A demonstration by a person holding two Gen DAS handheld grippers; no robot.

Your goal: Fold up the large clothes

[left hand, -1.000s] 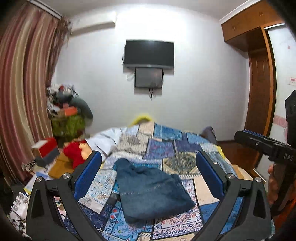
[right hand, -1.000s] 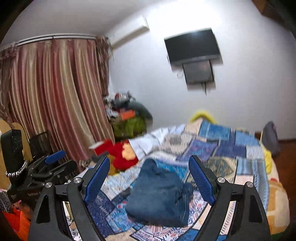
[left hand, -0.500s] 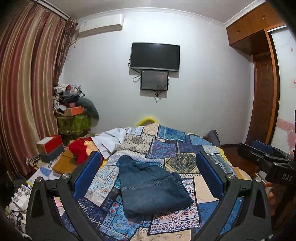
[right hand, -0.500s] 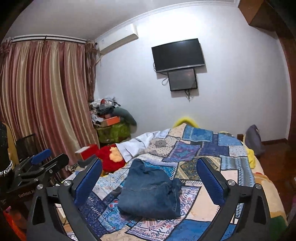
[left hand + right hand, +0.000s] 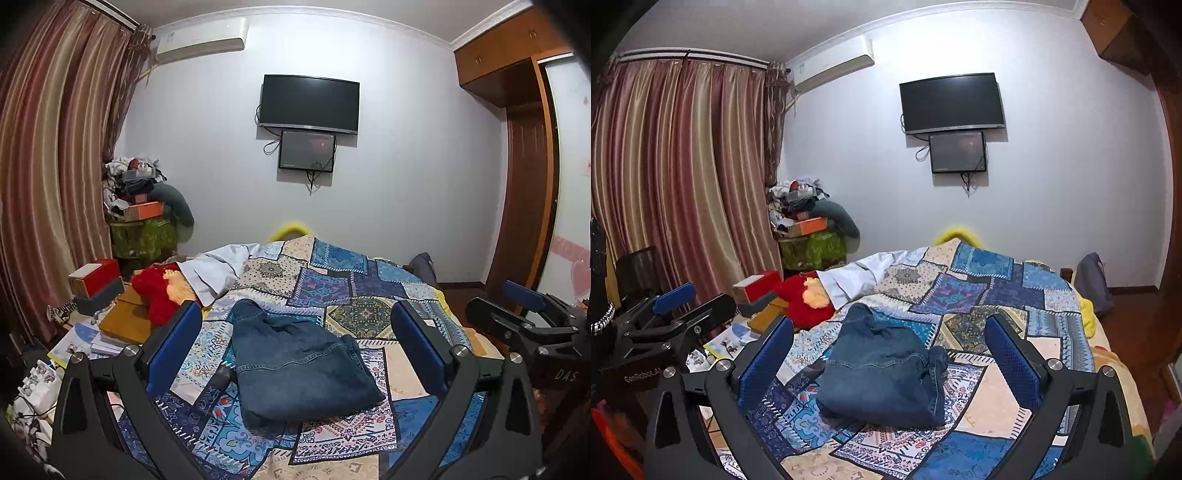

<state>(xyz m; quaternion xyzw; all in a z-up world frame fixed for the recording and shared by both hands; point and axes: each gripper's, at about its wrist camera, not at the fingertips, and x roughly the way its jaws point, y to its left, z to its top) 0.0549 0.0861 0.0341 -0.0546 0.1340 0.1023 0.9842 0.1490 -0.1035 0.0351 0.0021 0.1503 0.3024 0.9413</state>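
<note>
Folded up blue jeans (image 5: pixel 295 365), sat on the patchwork bedspread (image 5: pixel 347 288) toward the near end of the bed, roughly midway between its left and right edges, waistband seam across the top and one rolled edge bunched on the right side. Left hand-held gripper (image 5: pixel 295 350) hung above the near edge of the bed, jaws spread wide, blue pads well apart on either side of the jeans as seen from its camera, nothing pinched between them, no contact with the denim. Same deal with the right hand-held gripper (image 5: pixel 890 354): jaws about as wide as they go, empty, just framed the jeans from a bit further right without touching. Each one also showed up at the side of the other's view, the right one at the far right of the left camera, the left one at the far left of the right camera, both off the bed's side edges. White cloth (image 5: pixel 218 266) draped over the far left corner of the bed, red and yellow plush toy (image 5: pixel 162 291) tucked right beside that left edge, next to a red box (image 5: pixel 98 275) and some papers on the floor. Further back: striped curtains (image 5: pixel 676 177) on the left, pile of clutter (image 5: pixel 809 218) in the corner, TV (image 5: pixel 309 103) on the wall with a smaller screen (image 5: pixel 307 150) just under it.
</note>
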